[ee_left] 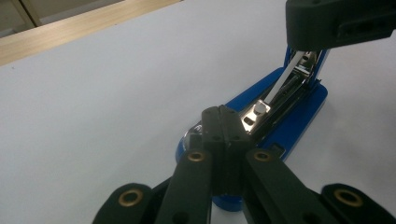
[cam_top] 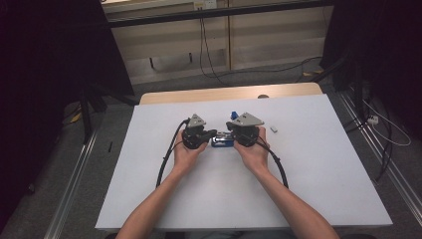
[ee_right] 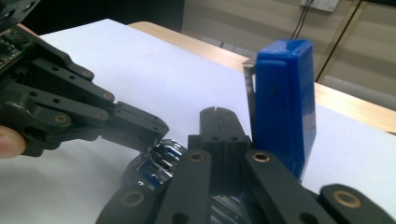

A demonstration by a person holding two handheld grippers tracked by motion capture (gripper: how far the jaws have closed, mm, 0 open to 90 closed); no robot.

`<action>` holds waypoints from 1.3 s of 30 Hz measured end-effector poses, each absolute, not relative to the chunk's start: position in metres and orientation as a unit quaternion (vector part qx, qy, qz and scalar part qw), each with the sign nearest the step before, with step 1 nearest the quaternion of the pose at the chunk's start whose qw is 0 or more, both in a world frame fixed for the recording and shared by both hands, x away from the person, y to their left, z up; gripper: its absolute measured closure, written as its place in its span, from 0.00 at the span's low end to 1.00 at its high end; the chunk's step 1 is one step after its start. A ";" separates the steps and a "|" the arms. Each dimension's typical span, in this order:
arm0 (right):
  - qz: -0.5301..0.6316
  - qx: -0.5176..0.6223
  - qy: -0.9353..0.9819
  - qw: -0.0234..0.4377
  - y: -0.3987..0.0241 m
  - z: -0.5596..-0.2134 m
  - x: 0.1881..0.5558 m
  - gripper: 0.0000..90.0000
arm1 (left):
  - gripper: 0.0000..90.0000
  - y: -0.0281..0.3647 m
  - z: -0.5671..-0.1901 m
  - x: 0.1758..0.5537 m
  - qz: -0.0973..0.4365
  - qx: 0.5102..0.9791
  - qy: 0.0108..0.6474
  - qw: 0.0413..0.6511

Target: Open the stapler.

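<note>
A blue stapler (ee_left: 299, 116) lay open at the middle of the white desk (cam_top: 308, 169), its blue top (ee_right: 282, 107) swung upright and its metal staple track (ee_left: 280, 91) exposed. Cables trailed over the grey floor (cam_top: 164, 84) beyond. The left gripper (ee_left: 223, 122) and right gripper (ee_right: 218, 122), fingers pressed together, met over the stapler from either side.

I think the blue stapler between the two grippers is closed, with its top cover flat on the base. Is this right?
Not quite. The blue stapler does sit between the two grippers, but it is open: in the right gripper view its top cover stands upright, and the left gripper view shows the bare metal staple channel.
</note>
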State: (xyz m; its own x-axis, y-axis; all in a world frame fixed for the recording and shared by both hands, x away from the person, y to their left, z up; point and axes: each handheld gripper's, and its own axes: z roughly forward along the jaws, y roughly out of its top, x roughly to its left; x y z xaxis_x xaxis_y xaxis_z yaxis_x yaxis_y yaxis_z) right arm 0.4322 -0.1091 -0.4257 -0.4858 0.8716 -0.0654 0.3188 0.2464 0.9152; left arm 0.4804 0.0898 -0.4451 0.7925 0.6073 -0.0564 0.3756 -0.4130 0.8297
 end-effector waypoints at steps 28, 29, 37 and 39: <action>0.468 0.424 0.710 0.312 -0.136 -0.416 0.428 1.00 | 1.00 0.090 -0.446 0.480 0.132 0.830 0.295 0.455; 0.466 0.425 0.710 0.314 -0.140 -0.416 0.427 1.00 | 1.00 0.090 -0.446 0.480 0.134 0.830 0.295 0.454; 0.460 0.431 0.711 0.312 -0.149 -0.416 0.426 1.00 | 1.00 0.090 -0.445 0.479 0.134 0.831 0.294 0.453; 0.454 0.435 0.710 0.317 -0.153 -0.416 0.426 1.00 | 1.00 0.090 -0.445 0.479 0.134 0.831 0.294 0.453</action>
